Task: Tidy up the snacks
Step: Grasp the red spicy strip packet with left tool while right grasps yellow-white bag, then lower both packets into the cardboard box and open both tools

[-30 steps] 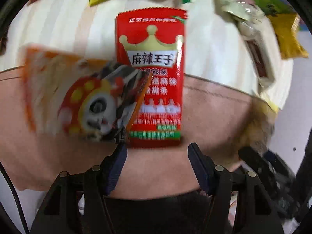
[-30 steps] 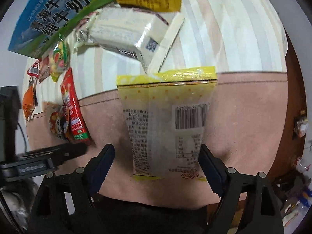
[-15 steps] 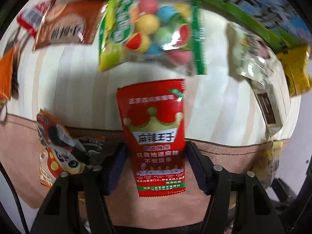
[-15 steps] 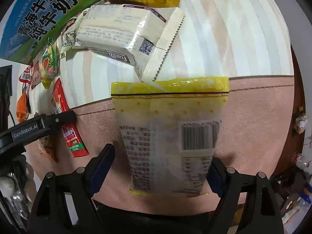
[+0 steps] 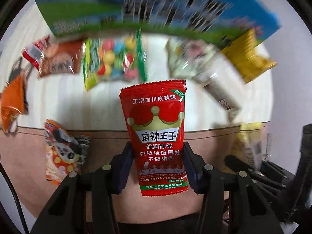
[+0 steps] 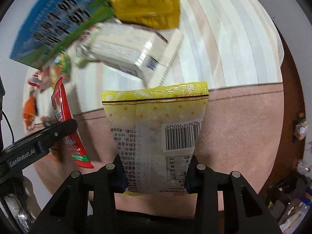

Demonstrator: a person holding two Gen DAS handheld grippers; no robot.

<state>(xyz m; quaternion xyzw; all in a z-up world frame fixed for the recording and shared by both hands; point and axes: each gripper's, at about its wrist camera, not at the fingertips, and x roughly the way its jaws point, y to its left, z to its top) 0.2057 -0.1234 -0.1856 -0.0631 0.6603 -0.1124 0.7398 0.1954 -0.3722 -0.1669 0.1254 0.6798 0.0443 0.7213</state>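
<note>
My left gripper is shut on a red spicy-strip packet with a gold crown, held upright above the pink cloth. My right gripper is shut on a yellow-and-clear snack bag with a barcode, lifted off the cloth. The red packet and the left gripper's arm show at the left of the right wrist view. The yellow bag shows at the right of the left wrist view.
On the striped cloth lie a candy-ball bag, a brown packet, a white wrapped cake, a yellow bag and a blue-green milk carton. A panda packet lies on the pink cloth.
My left gripper has closed on the red packet and lifted it. My right gripper has closed on the yellow bag and raised it. Both views are moving forward toward the carton.
</note>
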